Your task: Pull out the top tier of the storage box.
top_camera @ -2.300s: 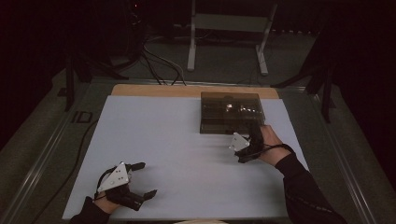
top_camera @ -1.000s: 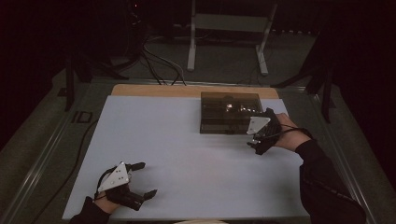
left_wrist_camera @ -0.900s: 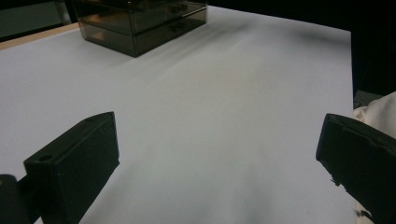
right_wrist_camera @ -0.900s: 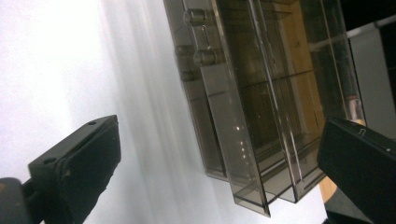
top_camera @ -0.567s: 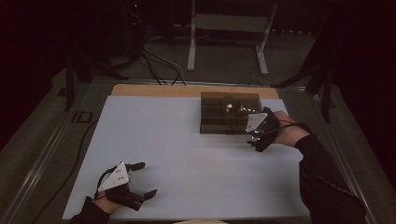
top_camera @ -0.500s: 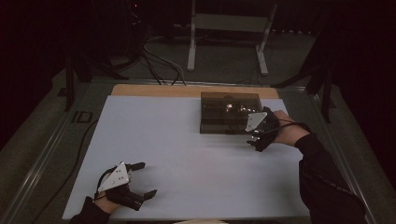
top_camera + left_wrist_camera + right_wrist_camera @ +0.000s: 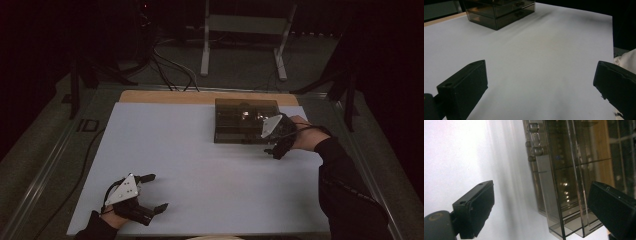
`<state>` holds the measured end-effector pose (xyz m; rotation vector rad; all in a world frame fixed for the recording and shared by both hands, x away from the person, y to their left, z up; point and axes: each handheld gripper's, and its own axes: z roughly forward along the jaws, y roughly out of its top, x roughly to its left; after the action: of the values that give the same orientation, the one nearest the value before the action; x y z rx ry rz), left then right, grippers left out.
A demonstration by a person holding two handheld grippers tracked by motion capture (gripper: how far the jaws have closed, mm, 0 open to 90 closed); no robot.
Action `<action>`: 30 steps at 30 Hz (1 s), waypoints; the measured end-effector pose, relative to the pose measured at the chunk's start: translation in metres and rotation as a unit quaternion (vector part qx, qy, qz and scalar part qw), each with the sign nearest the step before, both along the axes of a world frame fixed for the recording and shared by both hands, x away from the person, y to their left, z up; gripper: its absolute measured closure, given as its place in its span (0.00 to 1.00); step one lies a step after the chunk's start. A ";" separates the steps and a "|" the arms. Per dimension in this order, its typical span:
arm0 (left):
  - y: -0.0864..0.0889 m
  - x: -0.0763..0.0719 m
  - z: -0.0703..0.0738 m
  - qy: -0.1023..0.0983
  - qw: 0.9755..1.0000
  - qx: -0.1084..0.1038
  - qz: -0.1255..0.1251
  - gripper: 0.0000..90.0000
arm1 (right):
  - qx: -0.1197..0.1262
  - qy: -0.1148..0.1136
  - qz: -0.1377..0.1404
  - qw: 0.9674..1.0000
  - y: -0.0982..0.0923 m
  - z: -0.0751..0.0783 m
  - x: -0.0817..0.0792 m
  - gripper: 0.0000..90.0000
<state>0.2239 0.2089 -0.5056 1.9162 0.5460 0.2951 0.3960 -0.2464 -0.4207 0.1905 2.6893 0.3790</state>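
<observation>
A smoked clear drawer box [image 7: 246, 120] stands on the white table top at the back right; the left gripper view shows it far off [image 7: 499, 12]. My right gripper [image 7: 276, 145] is at its front right corner, grey plate over the box's edge. In the right gripper view the box's corner [image 7: 564, 182] stands between the wide-apart jaws of the right gripper [image 7: 540, 195], which have just been closing a little; the pads do not press on it. The drawer knobs [image 7: 534, 138] show ahead. My left gripper [image 7: 156, 192] rests open at the near left, nothing between its jaws [image 7: 540, 67].
The white sheet [image 7: 190, 160] covers the table, with a wooden strip [image 7: 165, 96] at its far edge. Metal rails [image 7: 45, 170] run along the table's sides. Cables [image 7: 170, 60] and a metal stand [image 7: 245, 30] are on the floor behind.
My right gripper went from the table in front of the box up to the box's front right corner, then shifted slightly left. The left gripper has kept still.
</observation>
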 end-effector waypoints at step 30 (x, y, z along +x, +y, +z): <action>0.001 0.000 0.000 -0.001 1.000 -0.002 0.000 0.01 | -0.051 0.047 0.070 0.995 0.006 0.003 0.033 0.85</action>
<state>0.2241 0.2095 -0.5056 1.9119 0.5458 0.2949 0.4294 -0.2406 -0.4177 -0.0106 2.8161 0.2792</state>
